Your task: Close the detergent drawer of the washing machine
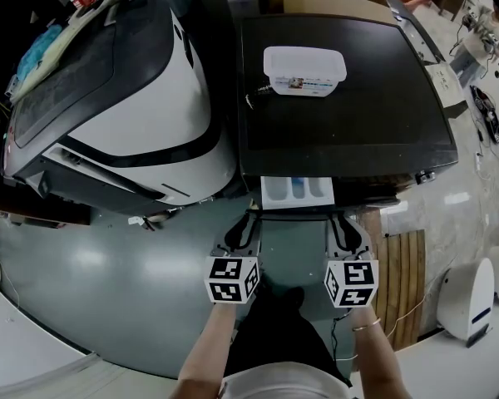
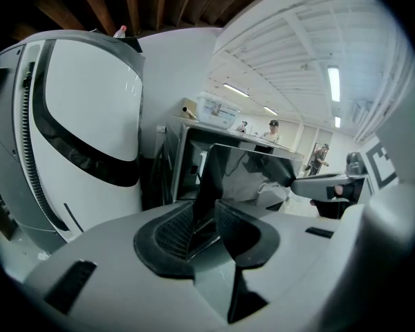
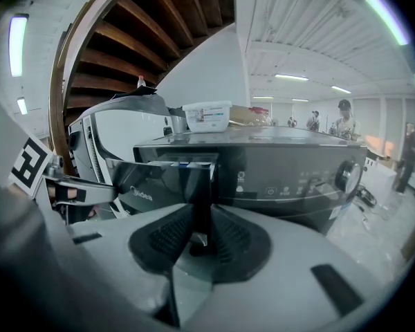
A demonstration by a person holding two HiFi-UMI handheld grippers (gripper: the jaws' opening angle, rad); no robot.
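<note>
The dark washing machine [image 1: 349, 115] has its detergent drawer [image 1: 296, 191] pulled out toward me, its white compartments showing. My left gripper [image 1: 248, 217] is at the left end of the drawer's dark front panel [image 2: 243, 168]. In the left gripper view the panel's edge runs down between the pads of the left gripper [image 2: 204, 220]. My right gripper [image 1: 343, 217] is at the panel's right end. In the right gripper view, the right gripper [image 3: 196, 220] has its jaws closed on the edge of the glossy drawer front [image 3: 155, 178].
A white lidded plastic container [image 1: 304, 71] sits on the machine's top. A large white and black appliance [image 1: 133, 115] stands close on the left. A wooden slatted board [image 1: 403, 273] and a white device [image 1: 470, 302] are on the floor at the right. People [image 3: 344, 123] stand far behind.
</note>
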